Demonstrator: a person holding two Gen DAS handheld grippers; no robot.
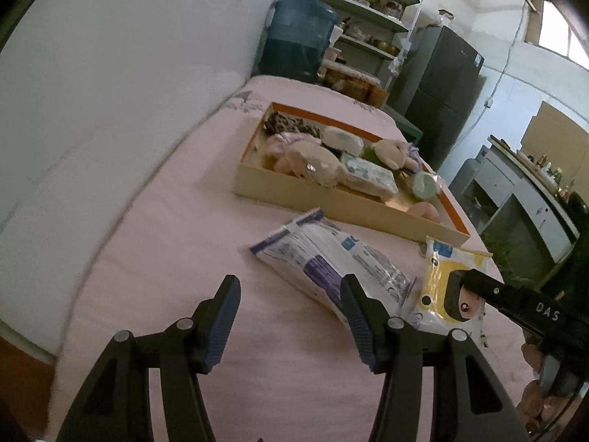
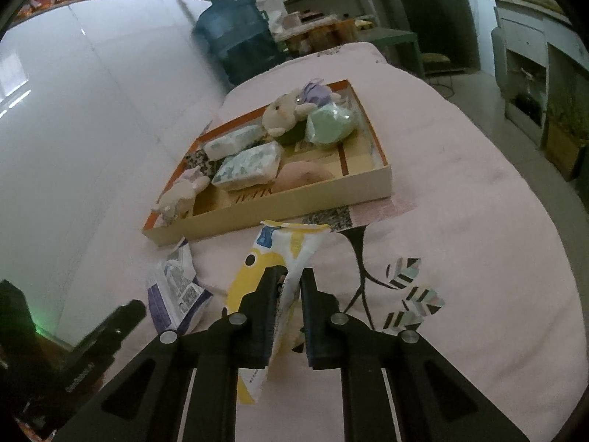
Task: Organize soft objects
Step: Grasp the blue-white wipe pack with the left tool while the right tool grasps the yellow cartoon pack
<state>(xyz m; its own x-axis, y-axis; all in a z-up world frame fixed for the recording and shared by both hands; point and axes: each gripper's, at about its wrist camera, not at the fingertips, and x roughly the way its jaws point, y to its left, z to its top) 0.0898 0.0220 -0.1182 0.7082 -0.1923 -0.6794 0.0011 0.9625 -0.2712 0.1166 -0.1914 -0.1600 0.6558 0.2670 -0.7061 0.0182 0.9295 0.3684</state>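
The right gripper (image 2: 289, 287) pinches a fold of the yellow packet (image 2: 279, 254) lying on the pink sheet (image 2: 460, 202), just before the box (image 2: 294, 202). Its long axis points toward the box. So thin a pinch may slip or tear. The left gripper (image 1: 291, 316) hangs spread over the blue packet (image 1: 324, 261).

wall (image 1: 129, 55): white | shelving (image 1: 368, 11): cluttered | fridge (image 1: 441, 84): dark | window (image 1: 559, 37): bright daylight
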